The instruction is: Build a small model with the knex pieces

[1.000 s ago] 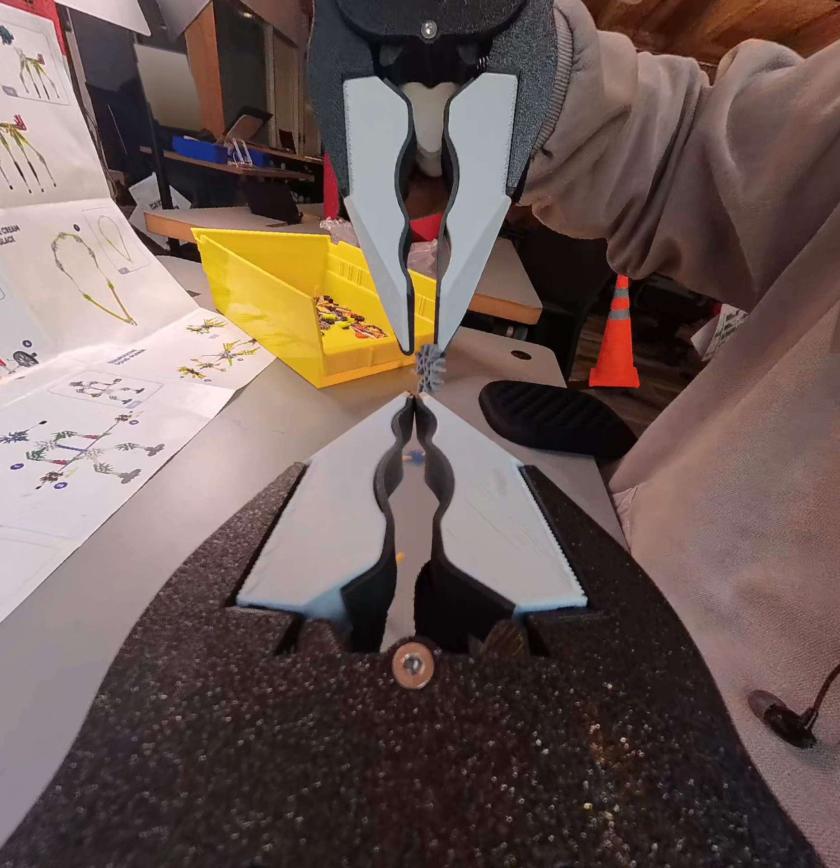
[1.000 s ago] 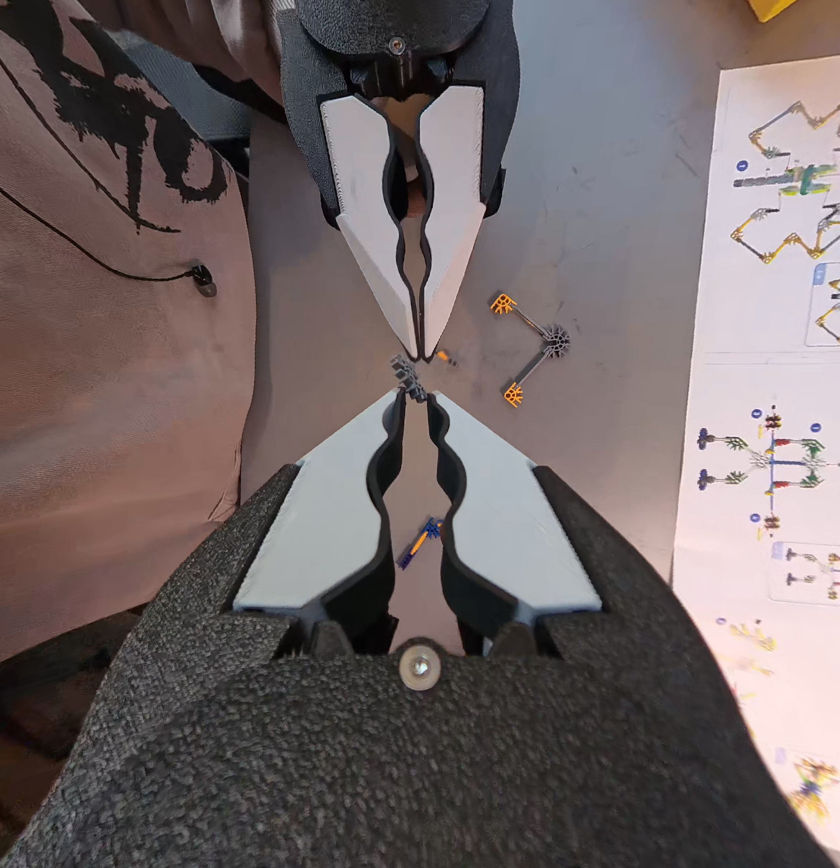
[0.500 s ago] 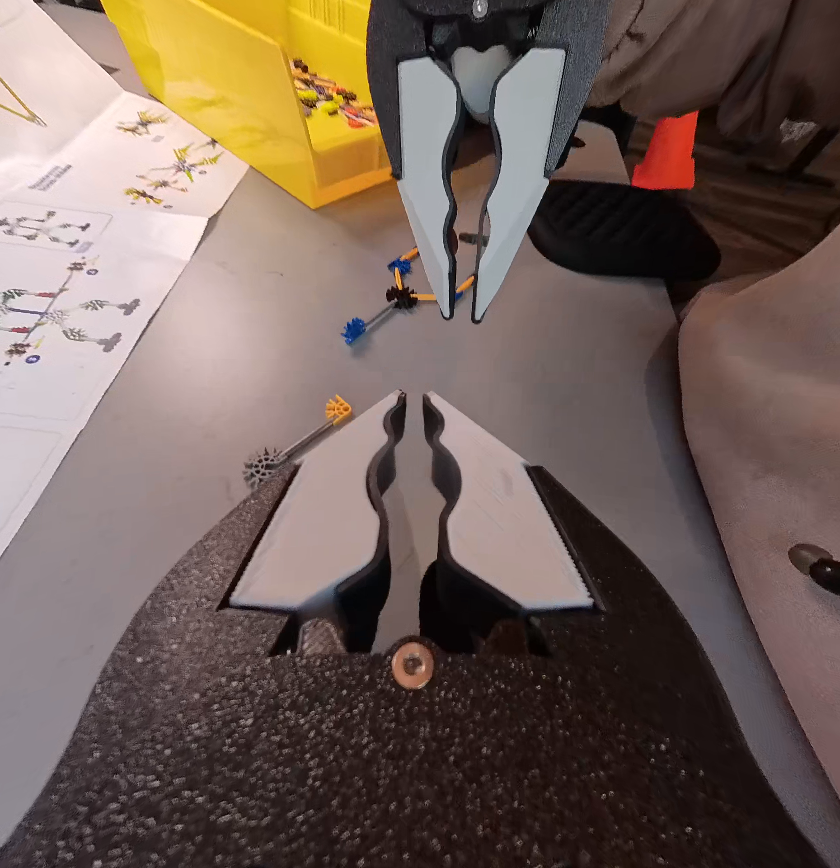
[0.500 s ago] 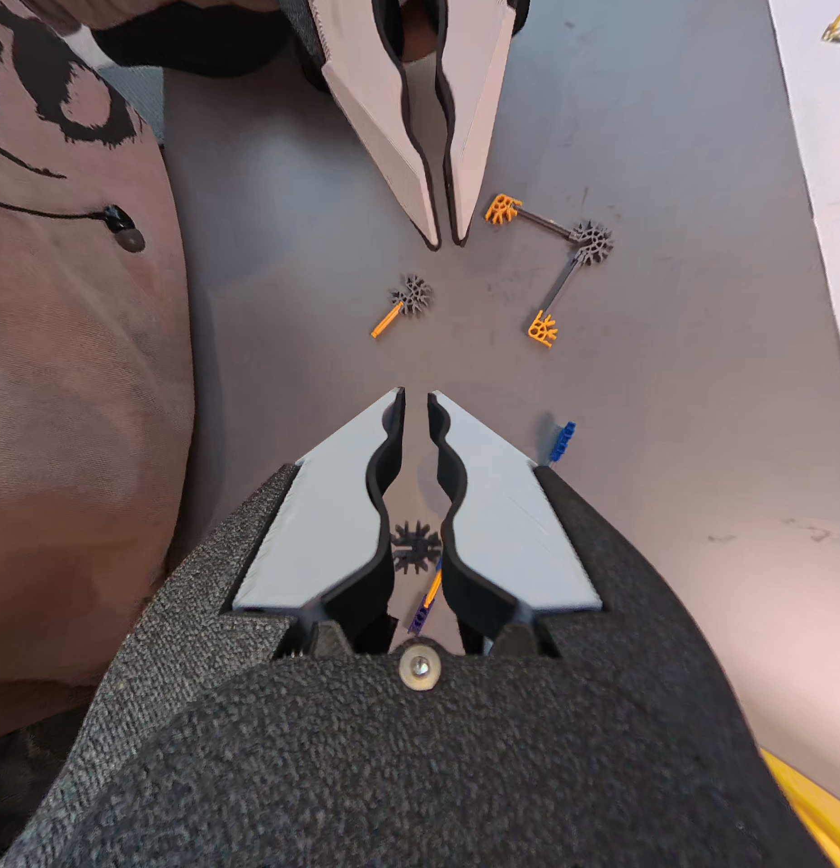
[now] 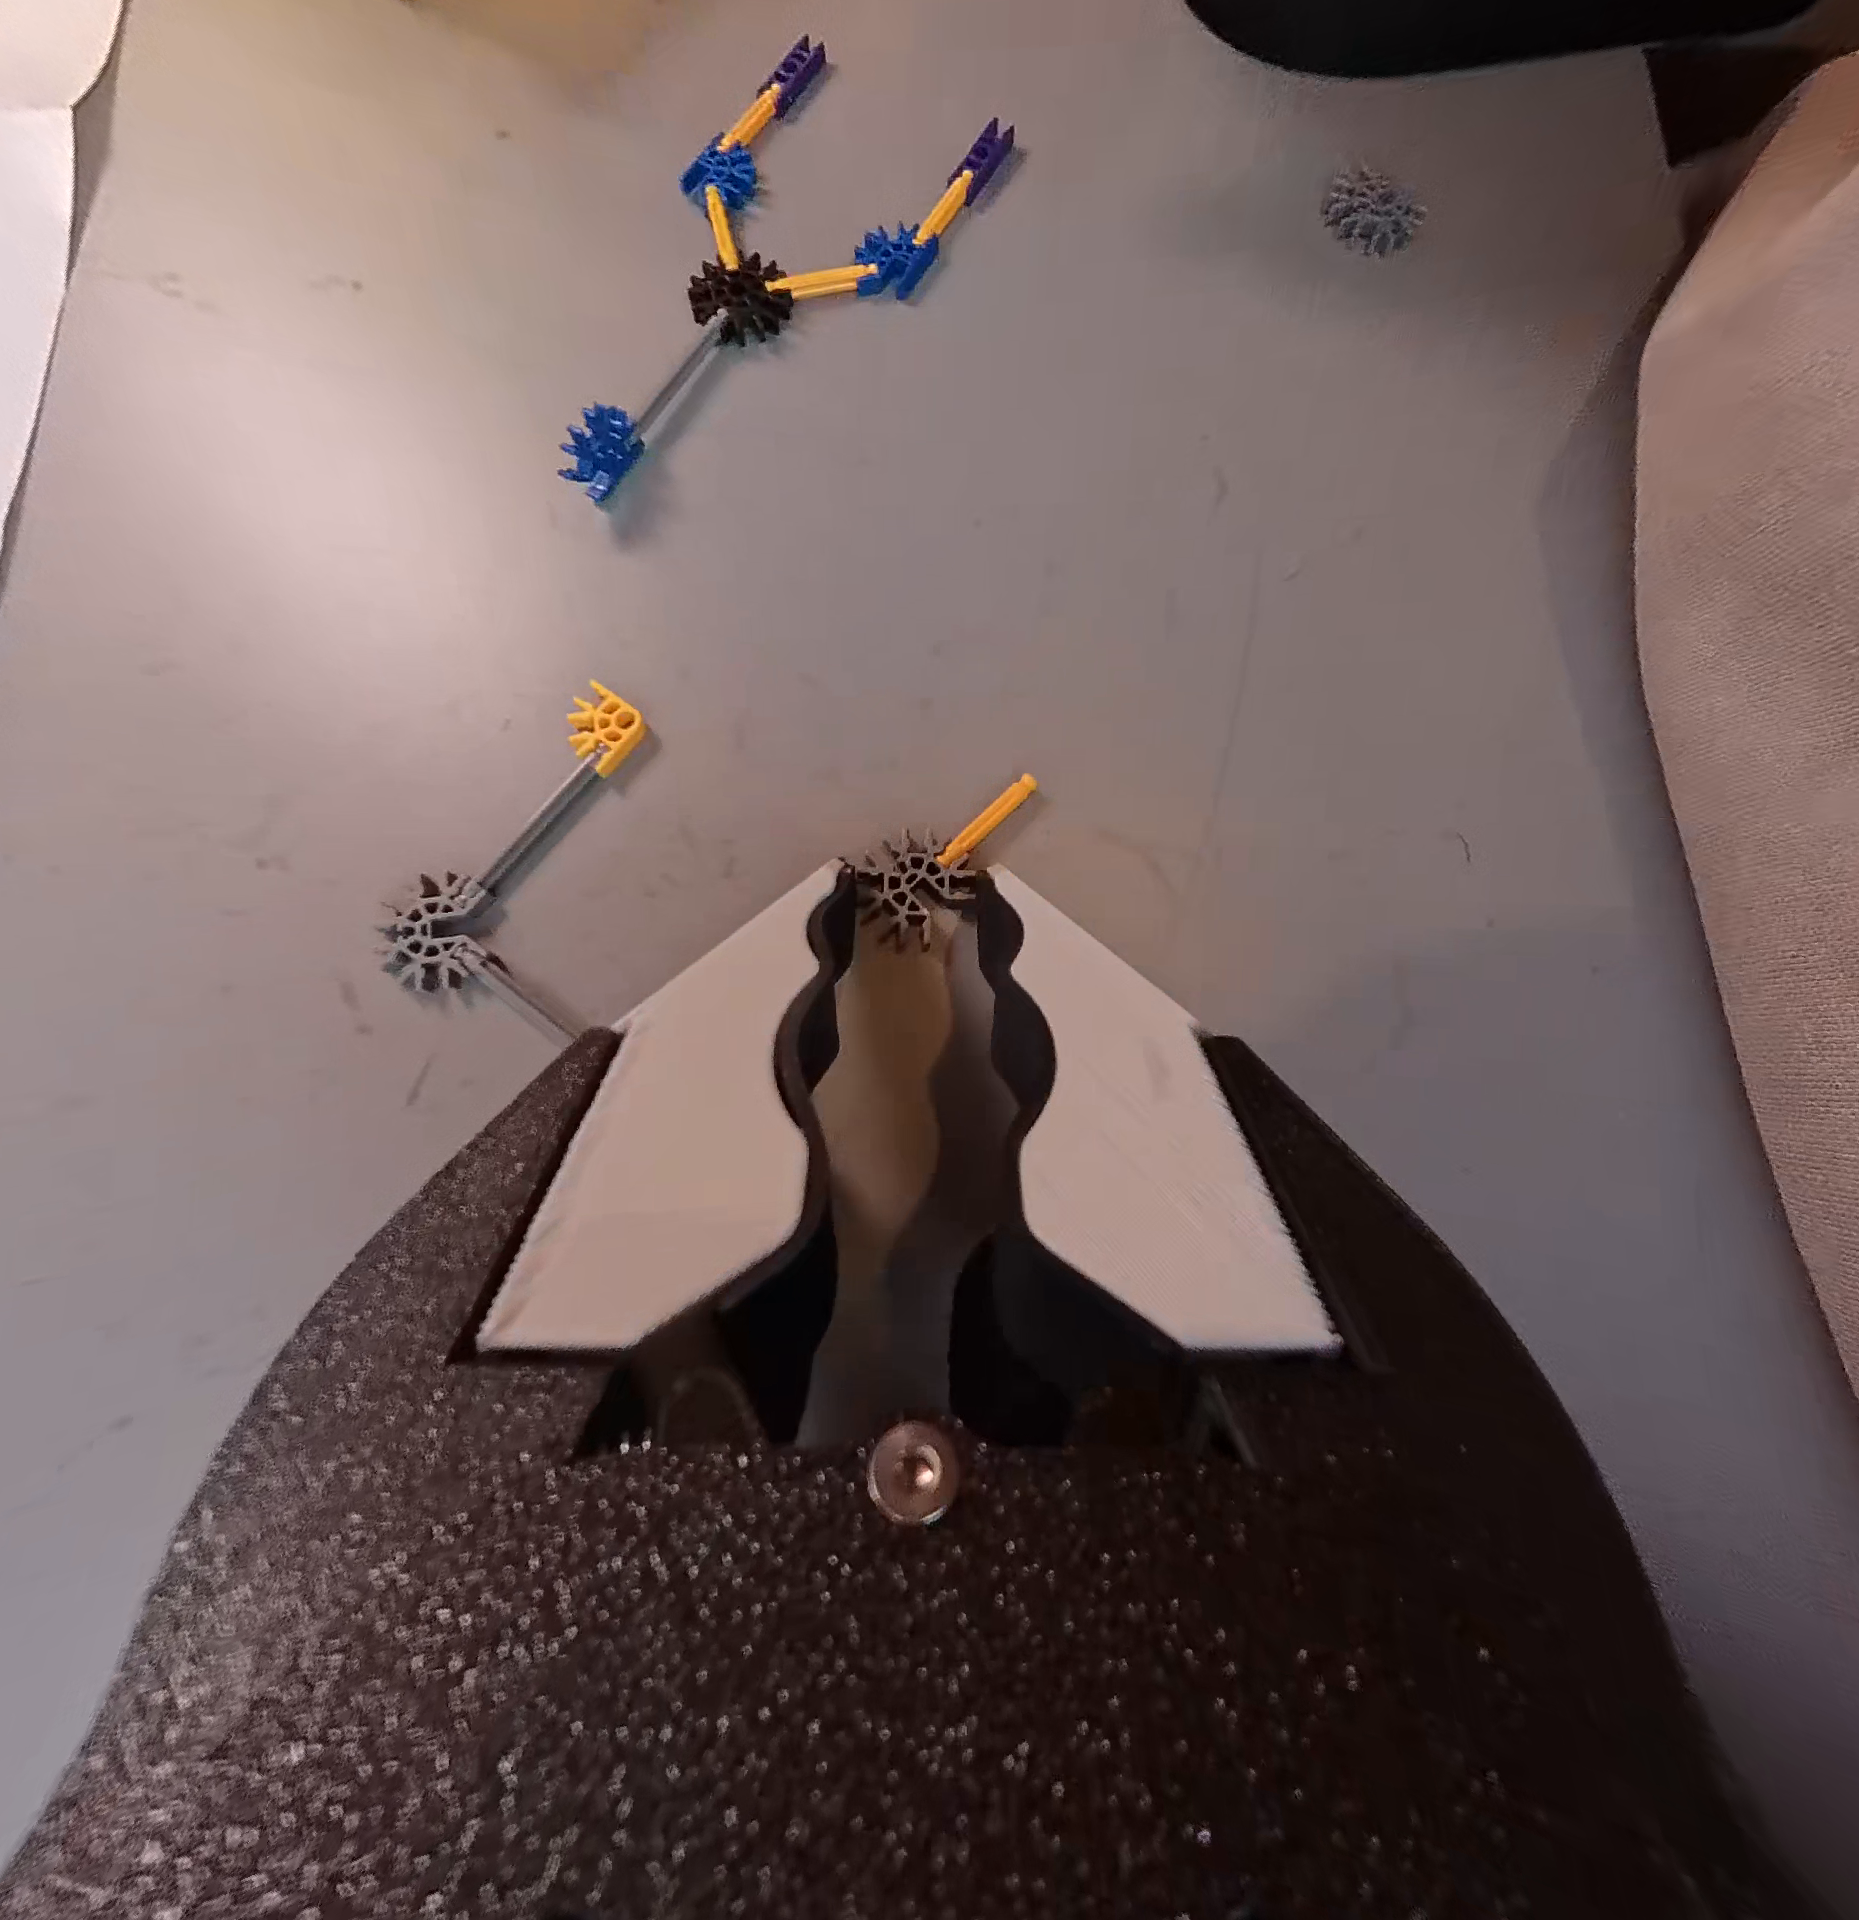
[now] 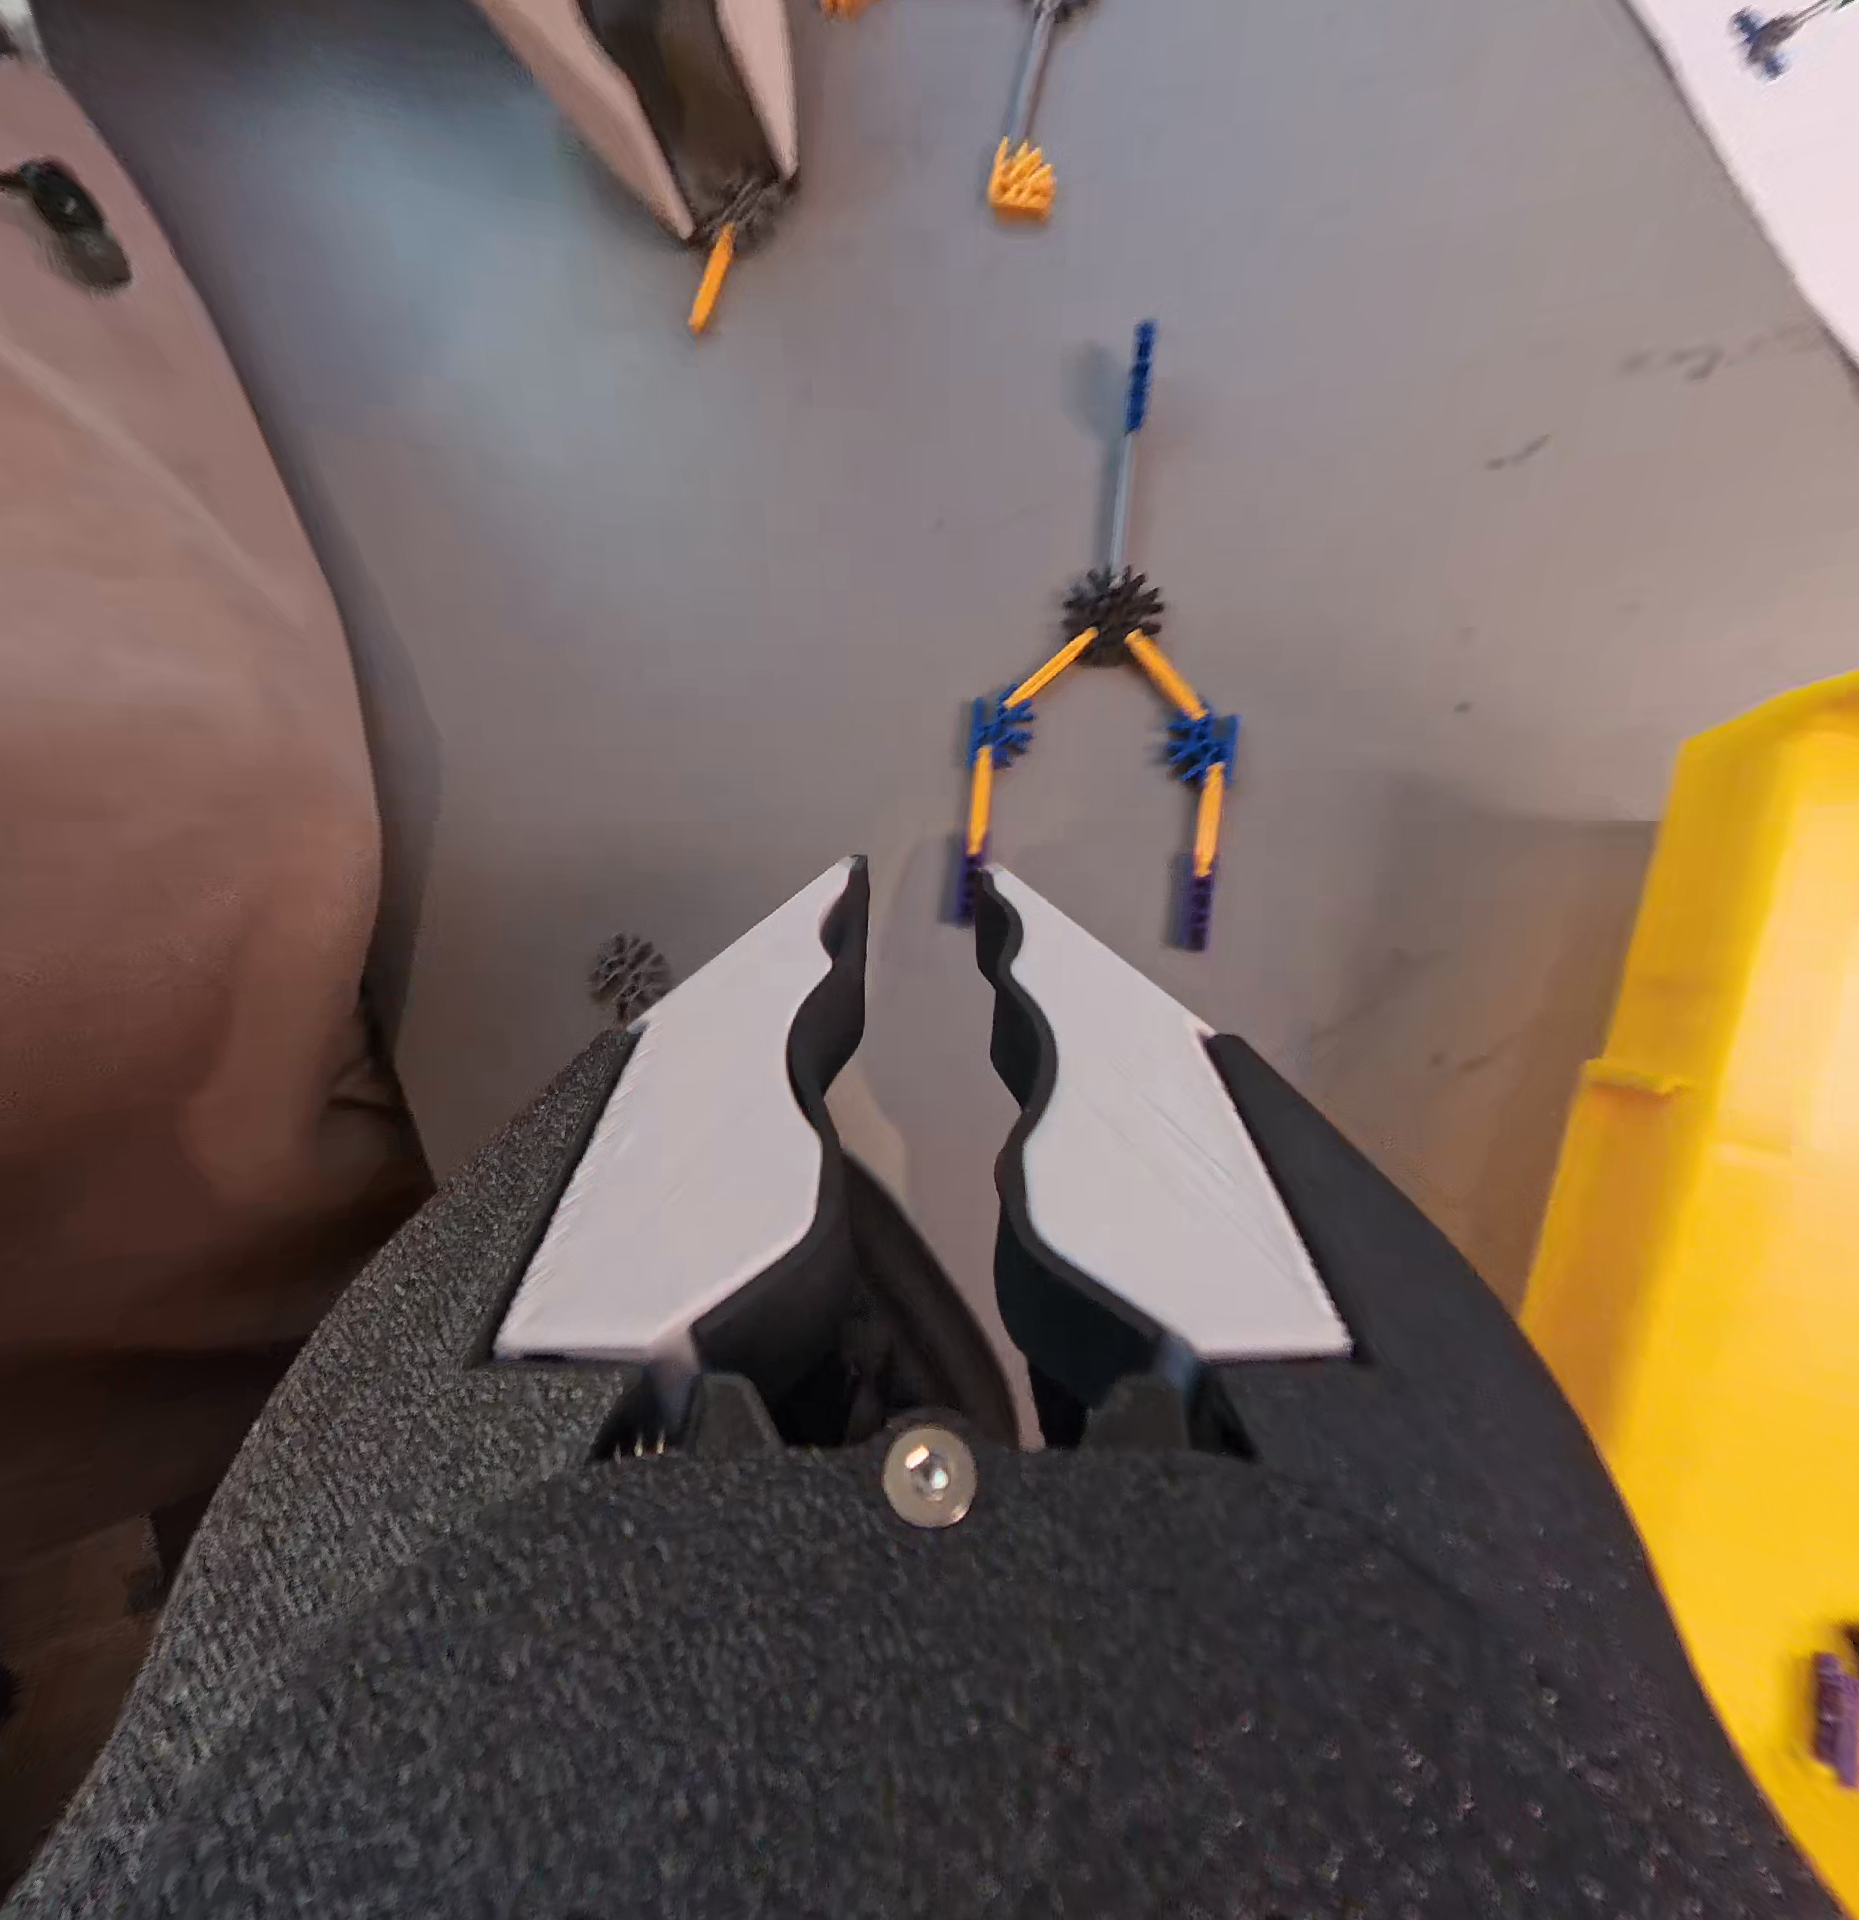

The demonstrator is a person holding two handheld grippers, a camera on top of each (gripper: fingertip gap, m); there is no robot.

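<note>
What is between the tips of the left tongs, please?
A grey snowflake connector with a short yellow rod poking out past the left tongs, over the grey table. The connector's near edge is hidden by the fingers.

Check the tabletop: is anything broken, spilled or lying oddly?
Nothing looks damaged or spilled. One loose gray connector lies alone near the sleeve, apart from the blue-and-yellow assembly. The left gripper pinches a dark connector; the right gripper is open.
</note>
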